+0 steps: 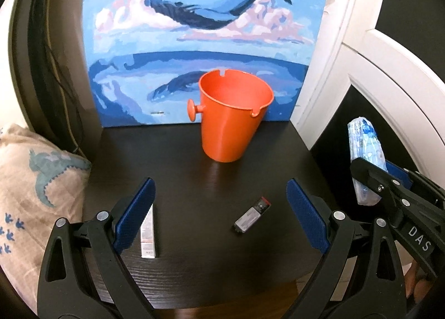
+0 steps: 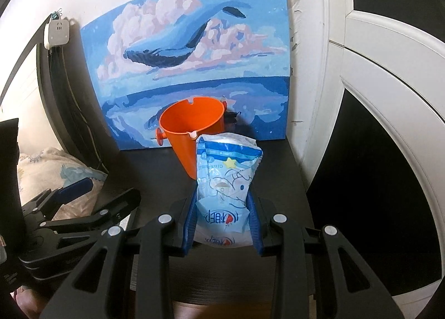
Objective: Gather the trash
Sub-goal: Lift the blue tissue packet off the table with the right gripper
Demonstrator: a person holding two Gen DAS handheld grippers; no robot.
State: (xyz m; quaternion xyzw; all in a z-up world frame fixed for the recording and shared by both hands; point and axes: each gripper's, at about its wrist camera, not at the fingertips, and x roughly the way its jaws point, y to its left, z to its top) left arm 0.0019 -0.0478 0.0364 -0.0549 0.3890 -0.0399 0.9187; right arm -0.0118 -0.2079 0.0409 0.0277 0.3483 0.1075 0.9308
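An orange bucket (image 1: 232, 116) stands upright at the back of the dark table (image 1: 194, 169); it also shows in the right wrist view (image 2: 192, 130). My right gripper (image 2: 222, 207) is shut on a blue-and-white tissue packet (image 2: 225, 177) and holds it above the table, in front of the bucket. The packet also shows at the right edge of the left wrist view (image 1: 365, 160). My left gripper (image 1: 219, 207) is open and empty above the table. A small black lighter-like item (image 1: 251, 214) lies between its fingers. A thin silver-white box (image 1: 147, 235) lies by the left finger.
A blue whale painting (image 1: 205, 41) leans on the wall behind the bucket. A patterned pillow (image 1: 36, 185) lies left of the table. A white door frame (image 1: 389, 74) is to the right. Dark cables (image 1: 55, 69) hang at the left.
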